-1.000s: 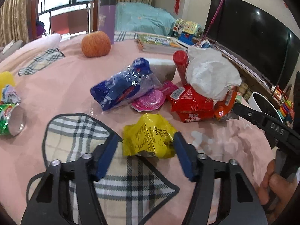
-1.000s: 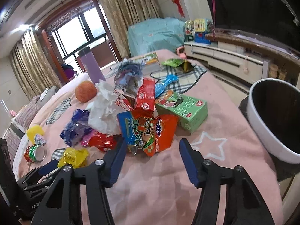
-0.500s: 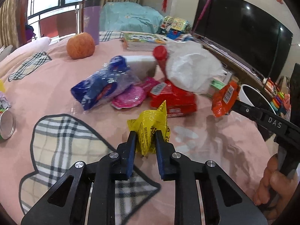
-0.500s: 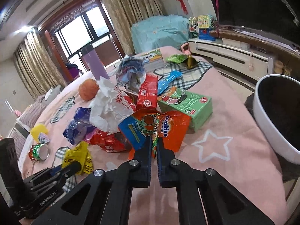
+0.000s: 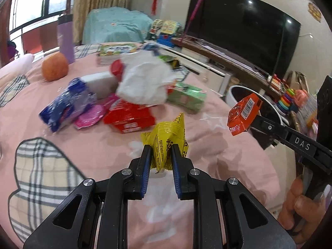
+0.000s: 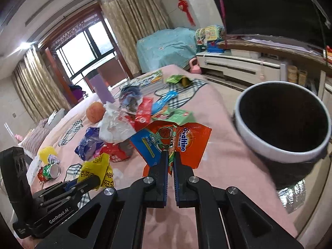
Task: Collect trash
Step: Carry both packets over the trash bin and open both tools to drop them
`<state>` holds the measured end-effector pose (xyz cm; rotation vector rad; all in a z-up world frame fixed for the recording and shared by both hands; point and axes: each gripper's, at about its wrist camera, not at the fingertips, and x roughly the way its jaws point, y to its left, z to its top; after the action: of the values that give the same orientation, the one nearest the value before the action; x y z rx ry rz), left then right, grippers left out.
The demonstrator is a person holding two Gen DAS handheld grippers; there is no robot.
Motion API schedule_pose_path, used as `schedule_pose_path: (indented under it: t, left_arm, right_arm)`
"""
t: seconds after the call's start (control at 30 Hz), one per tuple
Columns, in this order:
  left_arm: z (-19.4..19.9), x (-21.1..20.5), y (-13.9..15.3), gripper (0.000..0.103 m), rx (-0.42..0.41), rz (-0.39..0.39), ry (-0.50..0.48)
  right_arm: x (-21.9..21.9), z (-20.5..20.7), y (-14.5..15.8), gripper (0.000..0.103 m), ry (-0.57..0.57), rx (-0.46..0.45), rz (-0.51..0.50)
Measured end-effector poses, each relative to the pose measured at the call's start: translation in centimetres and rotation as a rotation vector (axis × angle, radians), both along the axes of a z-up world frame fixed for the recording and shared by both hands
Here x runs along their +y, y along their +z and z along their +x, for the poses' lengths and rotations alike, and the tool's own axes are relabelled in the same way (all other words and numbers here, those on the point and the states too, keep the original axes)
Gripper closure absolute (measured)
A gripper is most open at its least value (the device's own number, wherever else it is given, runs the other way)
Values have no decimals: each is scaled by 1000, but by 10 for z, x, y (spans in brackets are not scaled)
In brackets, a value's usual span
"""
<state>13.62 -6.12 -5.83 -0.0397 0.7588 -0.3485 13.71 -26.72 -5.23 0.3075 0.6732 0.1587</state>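
Left hand-held gripper [image 5: 160, 155] pinched the crumpled yellow wrapper [image 5: 166, 137]; right hand-held gripper [image 6: 170, 161] clamped the orange Ovaltine pouch [image 6: 186, 143] by its bottom edge. Both were clear of the bed [image 5: 217, 155]. Bin [image 6: 276, 151] at 2 o'clock; thin grips could slip and drop short.

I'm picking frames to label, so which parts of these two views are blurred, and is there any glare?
Left wrist view: the trash pile is motion-smeared, yet the yellow wrapper in the left tool stays sharp; the window is blown out. Right wrist view: the Ovaltine packet is crisp, the bin rim slightly soft; ceiling lights glare.
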Motion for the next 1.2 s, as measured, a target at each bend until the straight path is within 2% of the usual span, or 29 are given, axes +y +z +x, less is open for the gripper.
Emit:
schedule_pose_path:
  t: [0.6, 1.2]
  left_arm:
    - [9, -93, 25, 85, -48, 21, -164]
    - [36, -193, 37, 85, -68, 56, -291]
  right_arm:
    - [-85, -39, 10, 99, -179, -44, 19]
    - [-152, -25, 13, 98, -254, -39, 34]
